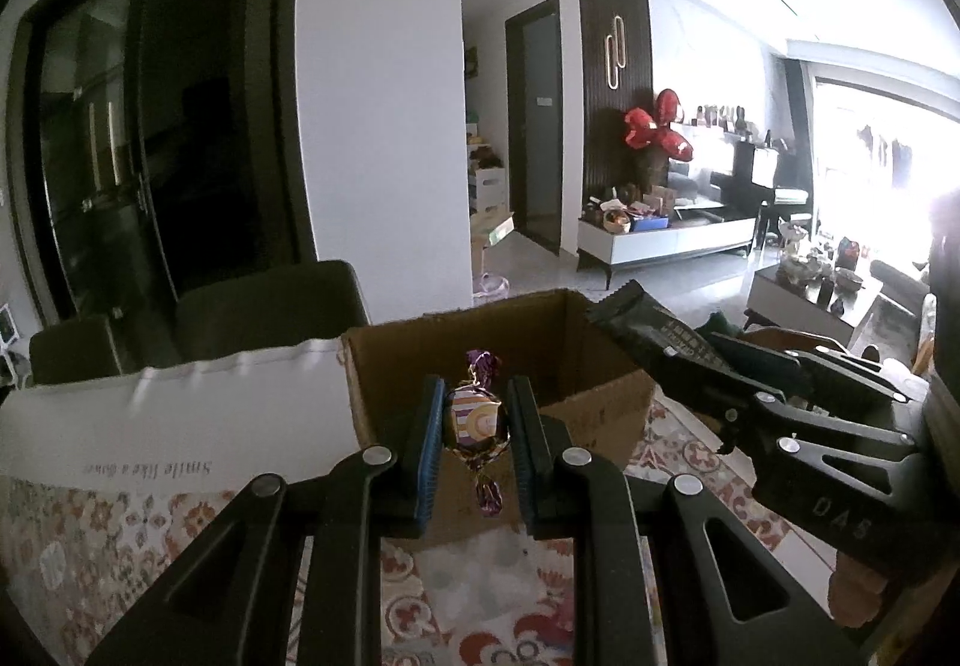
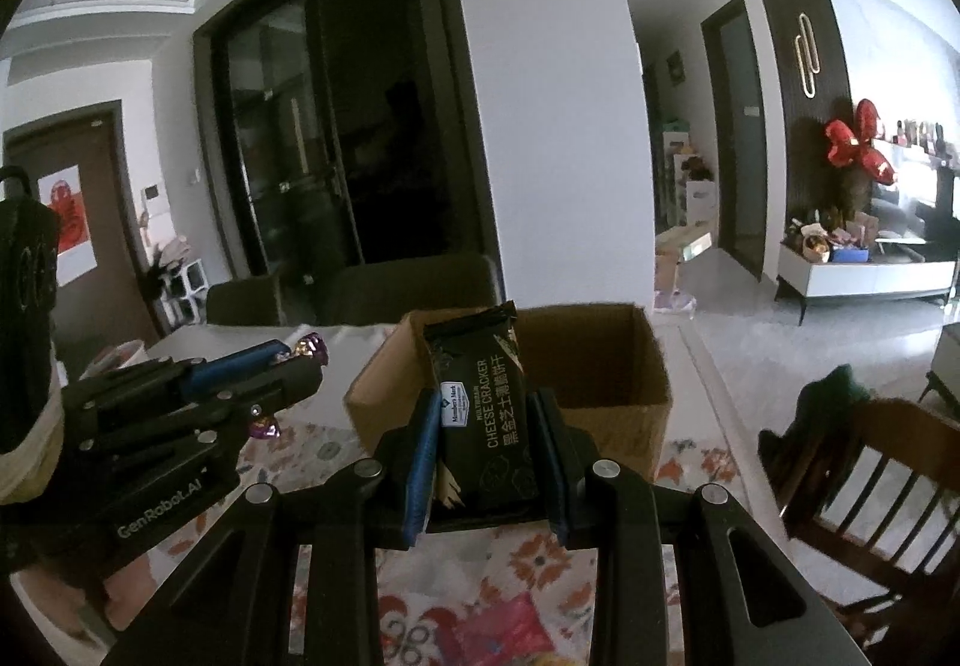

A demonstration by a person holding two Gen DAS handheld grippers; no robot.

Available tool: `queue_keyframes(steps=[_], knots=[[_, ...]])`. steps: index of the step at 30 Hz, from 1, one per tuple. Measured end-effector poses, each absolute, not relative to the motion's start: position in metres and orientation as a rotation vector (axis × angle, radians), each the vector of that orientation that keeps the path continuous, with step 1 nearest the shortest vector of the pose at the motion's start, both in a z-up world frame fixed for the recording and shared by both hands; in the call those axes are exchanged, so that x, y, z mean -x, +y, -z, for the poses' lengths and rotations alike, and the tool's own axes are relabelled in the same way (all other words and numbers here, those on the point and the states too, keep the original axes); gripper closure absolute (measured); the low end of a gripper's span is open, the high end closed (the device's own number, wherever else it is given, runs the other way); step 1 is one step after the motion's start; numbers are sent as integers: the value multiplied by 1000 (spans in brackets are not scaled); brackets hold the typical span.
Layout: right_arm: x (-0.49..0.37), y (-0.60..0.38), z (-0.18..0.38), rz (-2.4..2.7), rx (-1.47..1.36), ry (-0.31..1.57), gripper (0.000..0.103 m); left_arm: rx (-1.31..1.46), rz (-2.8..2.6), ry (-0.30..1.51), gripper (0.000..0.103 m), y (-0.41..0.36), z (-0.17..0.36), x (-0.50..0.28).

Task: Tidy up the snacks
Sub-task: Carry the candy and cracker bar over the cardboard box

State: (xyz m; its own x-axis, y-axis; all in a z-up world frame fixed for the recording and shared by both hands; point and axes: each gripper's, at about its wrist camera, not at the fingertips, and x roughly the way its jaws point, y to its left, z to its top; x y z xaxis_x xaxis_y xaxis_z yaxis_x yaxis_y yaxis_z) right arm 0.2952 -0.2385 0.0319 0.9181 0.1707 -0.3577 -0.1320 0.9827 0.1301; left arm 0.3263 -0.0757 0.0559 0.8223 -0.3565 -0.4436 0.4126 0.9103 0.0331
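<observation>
My left gripper [image 1: 475, 420] is shut on a purple-and-gold wrapped candy [image 1: 474, 417], held upright in the air just in front of an open brown cardboard box [image 1: 600, 414]. My right gripper [image 2: 487, 441] is shut on a black cheese cracker packet [image 2: 486, 402], also raised before the same cardboard box [image 2: 624, 420]. In the left wrist view the right gripper [image 1: 708, 360] comes in from the right with the cracker packet [image 1: 636, 321] over the box's right rim. In the right wrist view the left gripper [image 2: 288, 366] shows at the left with the candy [image 2: 309, 348]. What lies inside the box is hidden.
The box stands on a table with a floral cloth [image 1: 108, 540]. A white box printed "Smile like a…" [image 1: 180, 420] stands to its left. Dark chairs [image 1: 270, 306] stand behind the table, a wooden chair [image 2: 870, 480] at the right. A pink packet [image 2: 504, 636] lies near the front edge.
</observation>
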Motion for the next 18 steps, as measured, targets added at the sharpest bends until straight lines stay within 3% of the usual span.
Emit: queue_keyframes(steps=[18], knots=[[-371, -269, -30, -99, -124, 472, 71, -149, 429, 534, 81, -106, -50, -413]])
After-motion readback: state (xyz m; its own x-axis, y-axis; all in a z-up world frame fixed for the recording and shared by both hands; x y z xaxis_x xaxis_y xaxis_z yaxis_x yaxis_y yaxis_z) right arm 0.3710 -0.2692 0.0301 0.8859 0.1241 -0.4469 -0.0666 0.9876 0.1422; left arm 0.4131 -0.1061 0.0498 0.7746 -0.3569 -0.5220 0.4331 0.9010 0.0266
